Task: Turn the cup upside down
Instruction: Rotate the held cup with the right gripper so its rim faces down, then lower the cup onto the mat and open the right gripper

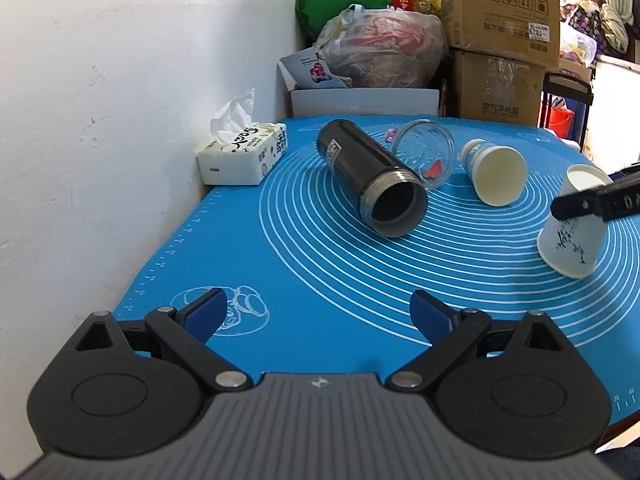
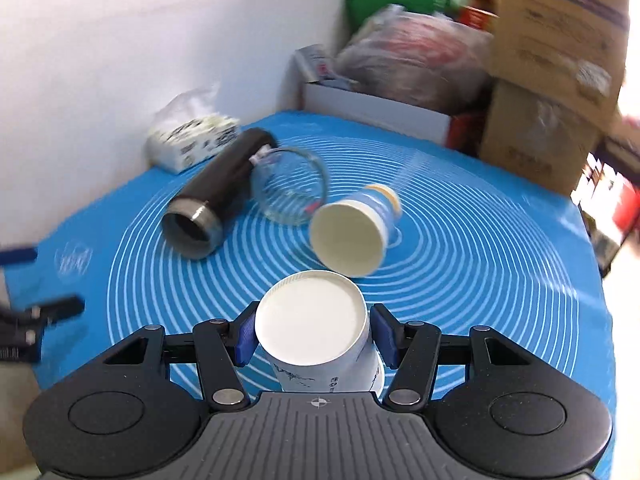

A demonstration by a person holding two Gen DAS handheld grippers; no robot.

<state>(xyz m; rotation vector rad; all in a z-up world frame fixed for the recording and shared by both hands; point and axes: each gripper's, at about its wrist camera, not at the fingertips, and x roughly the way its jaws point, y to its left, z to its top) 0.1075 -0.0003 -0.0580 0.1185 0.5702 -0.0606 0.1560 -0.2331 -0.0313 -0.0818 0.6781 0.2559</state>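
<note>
My right gripper (image 2: 311, 340) is shut on a white paper cup with ink drawings (image 2: 316, 320); its flat base faces the camera. In the left wrist view the same cup (image 1: 572, 236) hangs tilted above the mat at the right, pinched by a black finger (image 1: 580, 206). My left gripper (image 1: 318, 314) is open and empty over the near left of the blue mat (image 1: 280, 264). A blue-and-white paper cup (image 1: 494, 174) (image 2: 352, 232), a clear glass (image 1: 424, 152) (image 2: 290, 190) and a black flask (image 1: 370, 176) (image 2: 218, 196) lie on their sides.
A tissue pack (image 1: 244, 152) sits against the white wall at the mat's far left. Behind the mat stand a white box (image 1: 364, 102), a plastic bag (image 1: 384, 48) and stacked cardboard boxes (image 1: 500, 40). The mat's right edge (image 2: 600, 320) drops off.
</note>
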